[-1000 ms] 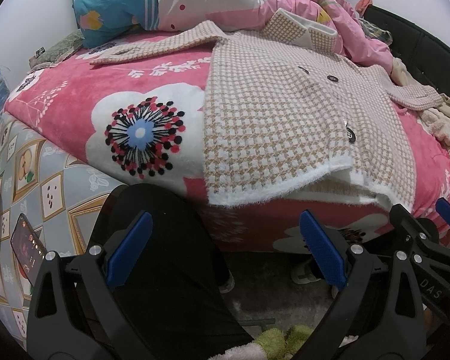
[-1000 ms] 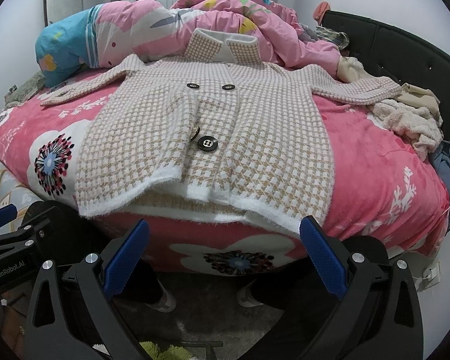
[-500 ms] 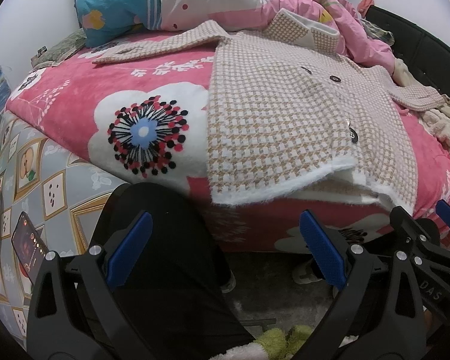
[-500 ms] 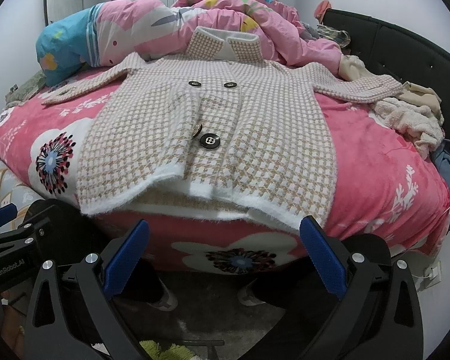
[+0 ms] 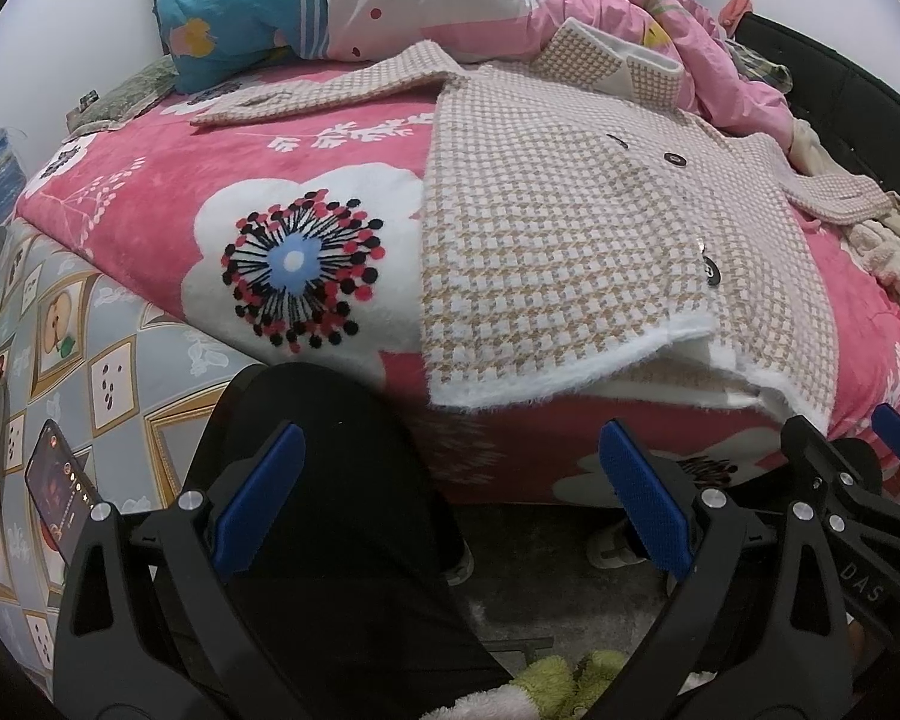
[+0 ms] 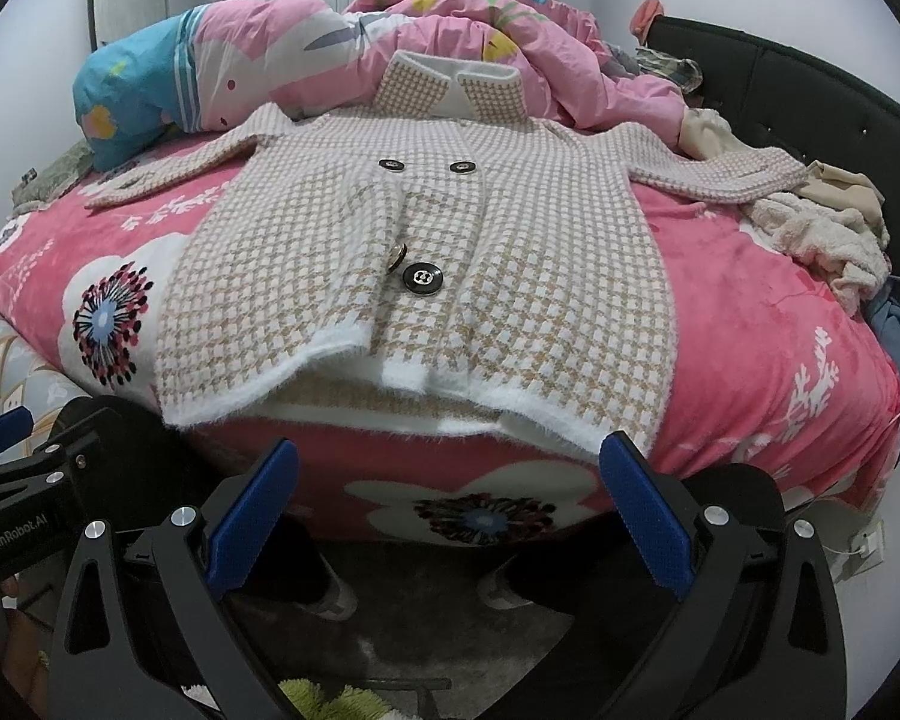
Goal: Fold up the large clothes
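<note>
A beige-and-white houndstooth coat [image 6: 426,252] lies spread face up on the pink floral bed cover [image 6: 768,324], collar toward the far end, both sleeves stretched out sideways, hem at the near edge. In the left wrist view the same coat [image 5: 570,228] fills the right half. My left gripper [image 5: 450,492] hangs open below the bed edge, in front of the hem's left corner, holding nothing. My right gripper [image 6: 447,498] is open too, just below the hem's middle, apart from the cloth.
A rumpled pink duvet [image 6: 462,42] and a blue-pink pillow [image 6: 150,90] are piled behind the collar. Loose clothes [image 6: 822,228] lie at the right by the black headboard [image 6: 810,96]. A person's black trouser leg [image 5: 330,540] stands below the left gripper; a phone [image 5: 60,498] lies at the left.
Both grippers have edged slightly nearer the bed, so the coat's hem looms a little larger and lower. Neither has touched the coat, and both stay open.
</note>
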`<state>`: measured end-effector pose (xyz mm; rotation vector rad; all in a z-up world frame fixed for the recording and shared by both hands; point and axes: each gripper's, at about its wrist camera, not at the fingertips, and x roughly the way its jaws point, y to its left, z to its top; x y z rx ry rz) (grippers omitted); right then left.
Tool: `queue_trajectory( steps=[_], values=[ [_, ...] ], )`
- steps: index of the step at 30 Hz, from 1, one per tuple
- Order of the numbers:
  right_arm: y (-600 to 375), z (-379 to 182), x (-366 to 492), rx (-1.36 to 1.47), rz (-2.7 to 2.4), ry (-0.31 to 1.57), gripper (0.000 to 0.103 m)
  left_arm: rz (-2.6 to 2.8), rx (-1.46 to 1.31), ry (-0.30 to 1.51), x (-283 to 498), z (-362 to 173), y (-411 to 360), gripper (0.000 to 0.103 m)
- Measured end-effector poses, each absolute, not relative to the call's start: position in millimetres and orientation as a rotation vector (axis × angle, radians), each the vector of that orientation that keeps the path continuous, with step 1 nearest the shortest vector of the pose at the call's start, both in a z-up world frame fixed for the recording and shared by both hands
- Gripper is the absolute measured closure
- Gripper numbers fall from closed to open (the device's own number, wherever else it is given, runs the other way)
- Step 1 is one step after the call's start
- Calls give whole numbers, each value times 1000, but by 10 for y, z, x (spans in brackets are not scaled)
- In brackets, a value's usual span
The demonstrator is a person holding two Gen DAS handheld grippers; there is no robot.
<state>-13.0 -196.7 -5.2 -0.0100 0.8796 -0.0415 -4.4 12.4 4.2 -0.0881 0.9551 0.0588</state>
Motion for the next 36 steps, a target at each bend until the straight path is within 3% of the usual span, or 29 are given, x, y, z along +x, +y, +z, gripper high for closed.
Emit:
queue_trajectory(
  steps=[17,36],
  values=[
    [-2152,-20,121,-70,-39,865,5,126,-100,963,278,18,198,8],
    [-1787,395,1936,-150,265,810,5,113,-200,731,1926,615,737,8]
  ],
)
